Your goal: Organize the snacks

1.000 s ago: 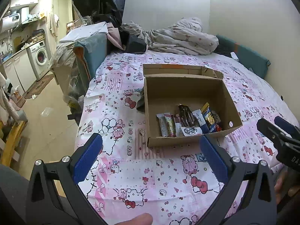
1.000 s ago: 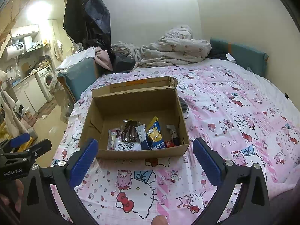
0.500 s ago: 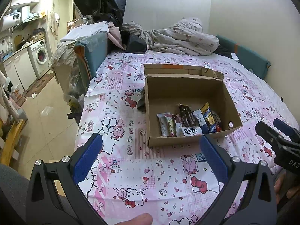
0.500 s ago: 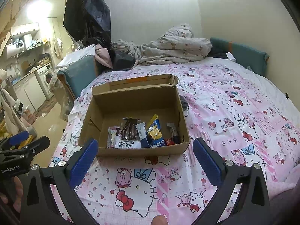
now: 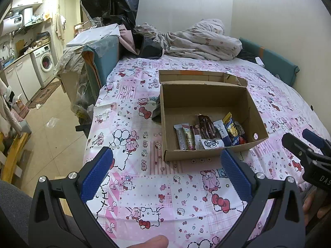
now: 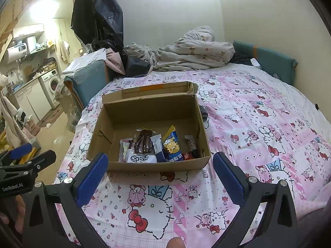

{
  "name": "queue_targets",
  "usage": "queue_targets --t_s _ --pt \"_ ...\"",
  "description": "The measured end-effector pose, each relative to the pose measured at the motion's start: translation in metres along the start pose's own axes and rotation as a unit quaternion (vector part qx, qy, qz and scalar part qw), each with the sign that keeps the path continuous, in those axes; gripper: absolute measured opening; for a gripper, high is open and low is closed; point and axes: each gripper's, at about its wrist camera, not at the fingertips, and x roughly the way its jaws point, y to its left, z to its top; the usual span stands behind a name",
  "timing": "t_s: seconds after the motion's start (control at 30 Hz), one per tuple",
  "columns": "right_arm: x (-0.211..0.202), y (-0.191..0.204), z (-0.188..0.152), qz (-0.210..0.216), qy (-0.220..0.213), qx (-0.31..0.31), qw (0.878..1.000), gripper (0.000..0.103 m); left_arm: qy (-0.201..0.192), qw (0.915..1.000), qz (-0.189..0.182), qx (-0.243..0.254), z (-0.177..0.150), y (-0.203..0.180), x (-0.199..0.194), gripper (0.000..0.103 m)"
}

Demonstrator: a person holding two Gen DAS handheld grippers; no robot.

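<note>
An open cardboard box [image 5: 206,97] [image 6: 149,107] sits on the pink cartoon-print bedsheet. Several wrapped snacks lie along its near wall: a dark brown pack [image 5: 205,126] [image 6: 143,141], a blue and yellow pack [image 5: 230,128] [image 6: 172,144], a white pack [image 5: 212,143] [image 6: 140,158] and pale bars [image 5: 185,137]. My left gripper [image 5: 165,165] is open and empty, just short of the box's near wall. My right gripper [image 6: 160,167] is open and empty, also in front of the box. It shows at the right edge of the left wrist view [image 5: 304,144].
A dark item [image 5: 156,111] lies on the sheet against the box's left side. A crumpled quilt [image 5: 198,41] is heaped at the far end of the bed. The bed's left edge drops to a tiled floor [image 5: 47,128] with a washing machine [image 5: 44,63] beyond.
Both grippers have edged slightly closer to the box. Both stay open and empty, and the snacks have not moved.
</note>
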Motion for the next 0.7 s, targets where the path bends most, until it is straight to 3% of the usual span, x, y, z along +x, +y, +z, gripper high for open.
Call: queue_targets --t_s 0.7 --pt "0.0022 0.0015 -0.0010 0.000 0.000 -0.006 1.000 0.103 0.001 1.0000 -0.001 0.000 0.0005 -0.0002 0.0002 0.103"
